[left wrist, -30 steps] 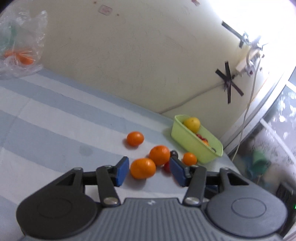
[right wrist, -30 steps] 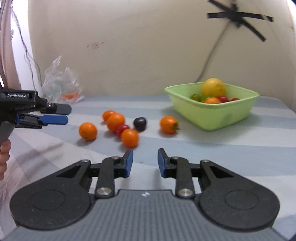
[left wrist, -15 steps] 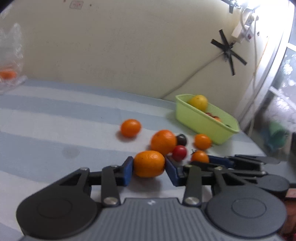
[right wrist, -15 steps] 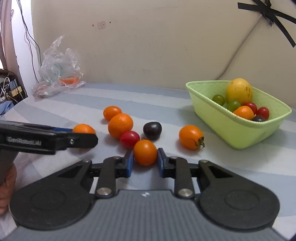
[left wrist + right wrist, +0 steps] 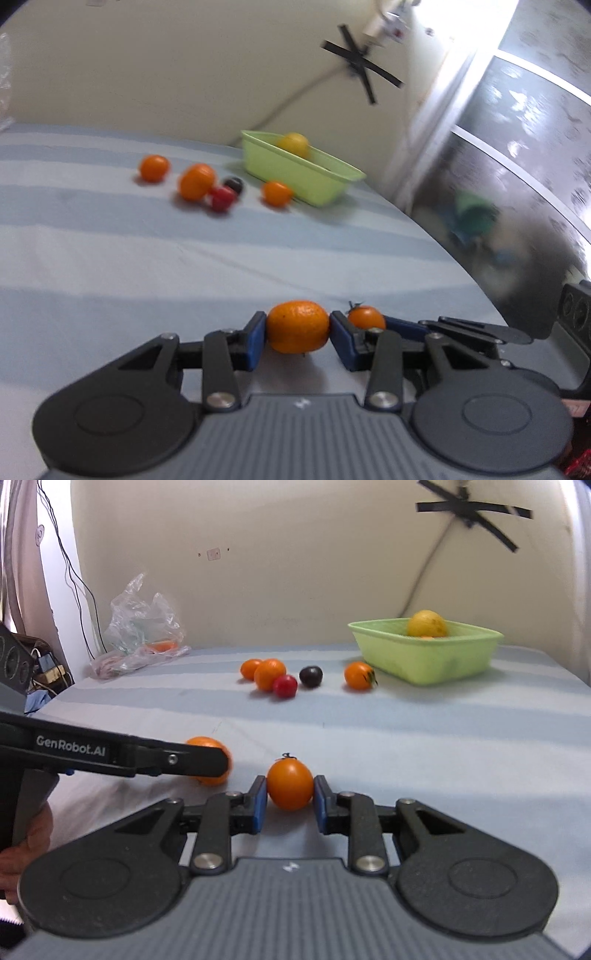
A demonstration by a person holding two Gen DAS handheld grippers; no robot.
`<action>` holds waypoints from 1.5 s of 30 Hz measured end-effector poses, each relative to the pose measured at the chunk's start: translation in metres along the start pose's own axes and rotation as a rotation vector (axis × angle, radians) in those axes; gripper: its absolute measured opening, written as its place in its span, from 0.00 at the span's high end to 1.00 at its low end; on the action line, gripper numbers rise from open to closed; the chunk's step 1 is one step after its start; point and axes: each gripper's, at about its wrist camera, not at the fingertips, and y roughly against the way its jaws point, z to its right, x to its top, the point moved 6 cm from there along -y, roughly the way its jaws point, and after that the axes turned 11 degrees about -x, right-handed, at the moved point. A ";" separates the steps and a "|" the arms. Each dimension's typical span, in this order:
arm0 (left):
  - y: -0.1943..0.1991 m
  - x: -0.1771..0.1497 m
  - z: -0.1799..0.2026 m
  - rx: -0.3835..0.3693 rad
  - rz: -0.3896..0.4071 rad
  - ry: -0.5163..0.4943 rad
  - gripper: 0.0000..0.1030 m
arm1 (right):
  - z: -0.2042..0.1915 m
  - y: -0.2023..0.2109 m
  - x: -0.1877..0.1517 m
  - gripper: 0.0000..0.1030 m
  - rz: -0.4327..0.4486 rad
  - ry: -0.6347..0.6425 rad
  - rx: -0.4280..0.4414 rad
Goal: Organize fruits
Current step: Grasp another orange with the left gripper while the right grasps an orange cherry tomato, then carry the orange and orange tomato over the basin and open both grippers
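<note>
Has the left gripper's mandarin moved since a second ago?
Yes. The mandarin, clamped in the left gripper, has been pulled back from the green basket and the loose fruit cluster, which now look much farther off.

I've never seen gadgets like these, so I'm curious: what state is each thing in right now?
Left tool: shut on mandarin, off the cloth.
Right tool: shut on orange tomato.
Green basket: upright, holding a yellow fruit.
Five loose fruits, including red tomato and dark tomato: lying on the cloth.
Plastic bag: crumpled by the wall.
</note>
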 end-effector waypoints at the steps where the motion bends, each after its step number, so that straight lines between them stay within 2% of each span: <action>1: -0.001 -0.006 0.005 -0.007 -0.008 -0.003 0.63 | 0.000 0.006 -0.005 0.72 0.002 -0.008 -0.004; 7: 0.003 -0.019 0.018 -0.005 0.004 -0.044 0.63 | 0.002 0.031 -0.022 0.72 0.020 -0.028 -0.038; 16: 0.003 -0.020 0.018 -0.004 0.023 -0.052 0.61 | -0.001 0.031 -0.031 0.69 0.048 0.003 -0.081; 19: 0.004 -0.021 0.020 -0.006 0.027 -0.055 0.52 | 0.000 0.032 -0.031 0.69 0.050 -0.005 -0.080; 21: 0.005 -0.021 0.021 0.004 0.033 -0.064 0.39 | 0.001 0.032 -0.031 0.70 0.049 -0.006 -0.079; 23: 0.006 -0.020 0.022 0.019 0.042 -0.070 0.32 | 0.000 0.033 -0.032 0.70 0.048 -0.006 -0.081; 25: 0.007 -0.020 0.021 0.023 0.046 -0.065 0.31 | 0.000 0.034 -0.032 0.70 0.048 -0.006 -0.080; 28: 0.005 -0.020 0.021 0.027 0.042 -0.068 0.41 | -0.001 0.033 -0.032 0.69 0.051 -0.005 -0.078; 30: 0.004 -0.020 0.020 0.036 0.035 -0.073 0.63 | -0.003 0.033 -0.032 0.71 0.057 0.009 -0.081; 31: 0.003 -0.020 0.020 0.028 0.031 -0.068 0.66 | -0.003 0.033 -0.032 0.72 0.060 0.015 -0.081; 38: 0.001 -0.009 0.015 -0.040 0.028 0.000 0.67 | 0.001 0.031 -0.025 0.72 0.067 -0.007 -0.061; 45: -0.025 0.037 0.023 -0.107 0.034 0.013 0.67 | 0.022 0.029 0.001 0.72 0.121 -0.039 -0.059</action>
